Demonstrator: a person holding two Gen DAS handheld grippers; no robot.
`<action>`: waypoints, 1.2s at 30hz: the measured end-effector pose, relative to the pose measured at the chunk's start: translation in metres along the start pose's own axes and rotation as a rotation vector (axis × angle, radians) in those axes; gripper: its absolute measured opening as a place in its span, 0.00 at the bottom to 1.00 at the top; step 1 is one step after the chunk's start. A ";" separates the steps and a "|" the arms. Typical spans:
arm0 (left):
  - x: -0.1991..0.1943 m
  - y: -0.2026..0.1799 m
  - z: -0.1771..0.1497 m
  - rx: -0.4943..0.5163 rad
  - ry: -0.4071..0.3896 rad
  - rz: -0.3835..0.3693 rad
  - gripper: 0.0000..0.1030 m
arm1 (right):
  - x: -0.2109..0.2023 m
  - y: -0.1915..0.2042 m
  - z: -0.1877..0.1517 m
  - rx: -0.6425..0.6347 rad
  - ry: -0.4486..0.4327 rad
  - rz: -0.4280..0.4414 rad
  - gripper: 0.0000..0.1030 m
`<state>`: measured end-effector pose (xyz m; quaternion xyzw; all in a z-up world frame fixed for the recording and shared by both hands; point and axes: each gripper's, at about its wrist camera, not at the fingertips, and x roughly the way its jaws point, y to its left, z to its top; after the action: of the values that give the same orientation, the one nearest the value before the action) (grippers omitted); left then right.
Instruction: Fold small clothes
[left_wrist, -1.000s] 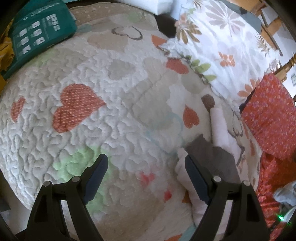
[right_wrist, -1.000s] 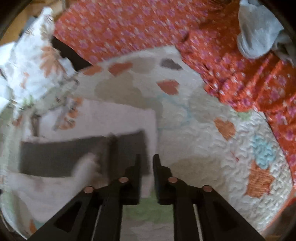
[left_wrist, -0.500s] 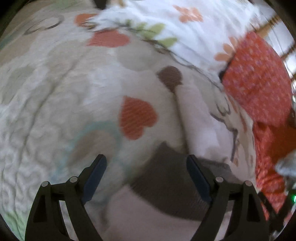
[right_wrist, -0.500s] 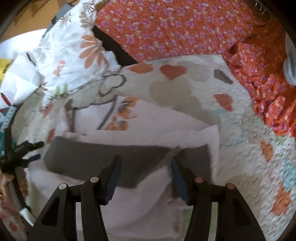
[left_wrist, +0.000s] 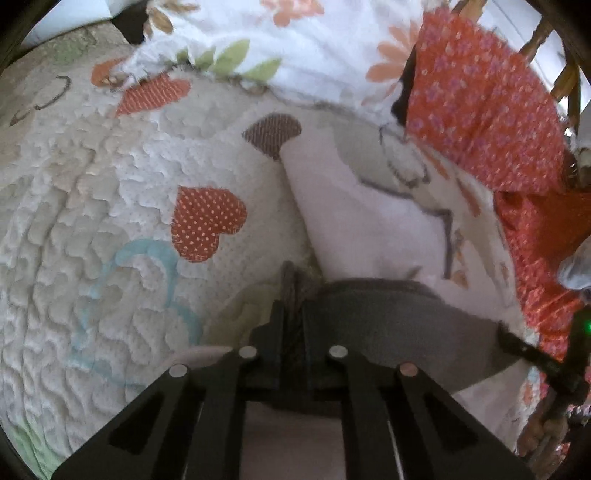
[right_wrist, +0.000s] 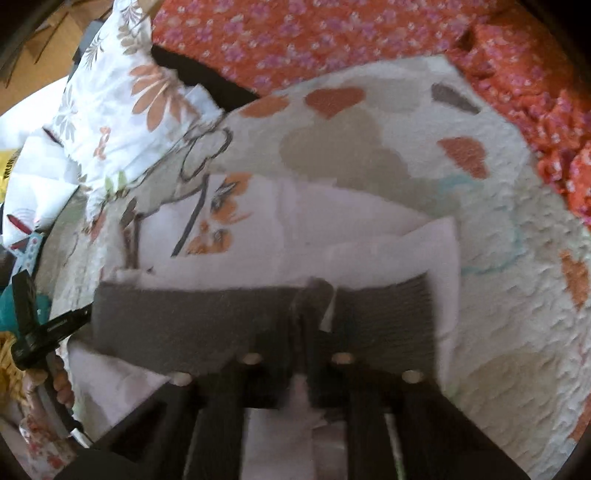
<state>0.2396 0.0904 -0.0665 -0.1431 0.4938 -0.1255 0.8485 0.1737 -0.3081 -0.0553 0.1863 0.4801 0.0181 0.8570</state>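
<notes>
I see the garment (right_wrist: 295, 236) flat on the bed (right_wrist: 491, 332), pillow (right_wrist: 110, 99) behind-left, my tongs (left_wrist: 291, 291) (right_wrist: 308, 306) at its near band.

place: a bedroom at home | bed: soft quilt (left_wrist: 110, 206) with hearts | pillows: flower pillow (left_wrist: 295, 40) and orange pillow (left_wrist: 480, 110) | behind: wooden bed frame (left_wrist: 565, 74)

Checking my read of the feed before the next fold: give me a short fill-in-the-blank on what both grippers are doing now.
1. The left gripper is shut on the garment's ____ waistband.
2. The right gripper is ____ on that same band.
3. The white garment lies on a quilt patterned with ____.

Missing words: grey; shut; hearts
</notes>
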 end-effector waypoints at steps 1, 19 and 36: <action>-0.011 -0.002 -0.001 -0.003 -0.025 -0.005 0.07 | -0.005 0.001 0.000 0.001 -0.013 0.002 0.07; -0.218 0.066 -0.233 -0.060 -0.136 -0.037 0.08 | -0.148 0.007 -0.224 -0.263 0.195 0.120 0.07; -0.145 0.035 -0.129 0.069 -0.180 0.037 0.79 | -0.109 0.135 -0.102 -0.298 0.020 0.263 0.44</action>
<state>0.0602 0.1587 -0.0238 -0.1154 0.4133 -0.1136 0.8961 0.0506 -0.1749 0.0308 0.1183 0.4522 0.2025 0.8605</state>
